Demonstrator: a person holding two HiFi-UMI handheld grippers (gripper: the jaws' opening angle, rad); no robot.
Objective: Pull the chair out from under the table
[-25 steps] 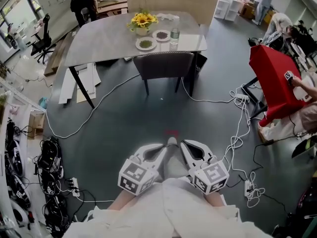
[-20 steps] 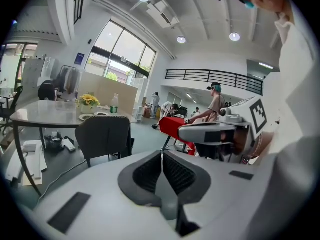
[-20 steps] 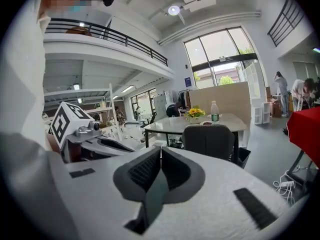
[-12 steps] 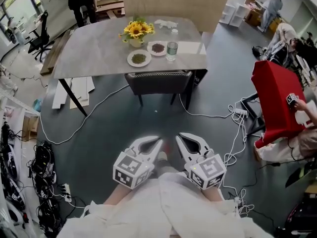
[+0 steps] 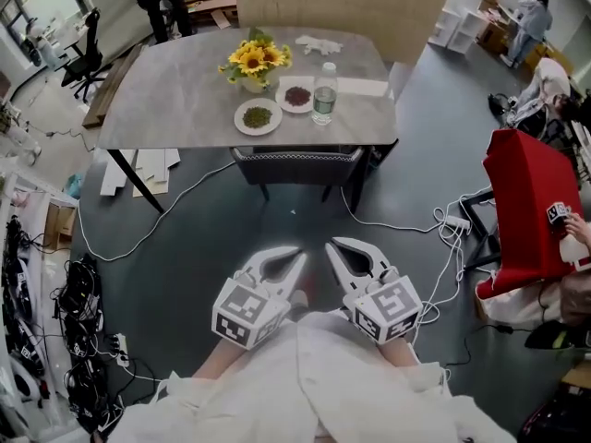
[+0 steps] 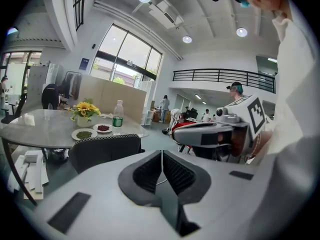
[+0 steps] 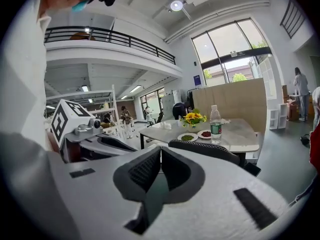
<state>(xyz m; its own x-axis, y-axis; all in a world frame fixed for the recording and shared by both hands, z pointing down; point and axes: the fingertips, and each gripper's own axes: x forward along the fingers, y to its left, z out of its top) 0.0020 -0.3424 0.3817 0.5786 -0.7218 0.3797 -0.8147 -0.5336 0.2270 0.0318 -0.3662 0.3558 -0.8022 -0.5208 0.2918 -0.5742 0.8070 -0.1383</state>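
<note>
**Chair tucked in at the table; both tongs closed and empty**

- Left gripper (image 5: 292, 260) and right gripper (image 5: 333, 249) are side by side, low in the head view, over the grey floor (image 5: 231, 247). They point toward the table.
- Left gripper view: the pads meet and nothing is between them. Right gripper view: the same, jaws together and empty.
- Neither gripper touches anything, and both are well apart from the chair.
- A white cable (image 5: 175, 203) lies on the floor between the grippers and the table, running under the table's near left side.
- Chair (image 5: 298, 165): dark, with a pale dotted trim on the backrest. It stands at the near edge of the table (image 5: 175, 109), toward the near right corner. The backrest is close against that edge, the seat is under the top, and only the legs and back show.
- On the table behind the chair:
  - a plate of green grains (image 5: 258, 116) nearest the near edge
  - a plate of red grains (image 5: 297, 96) just beyond it
  - a water bottle (image 5: 324, 90) upright to their right
  - a vase of sunflowers (image 5: 251, 61) further back
- White boards (image 5: 138, 168) lie on the floor by the table's left leg.
</note>
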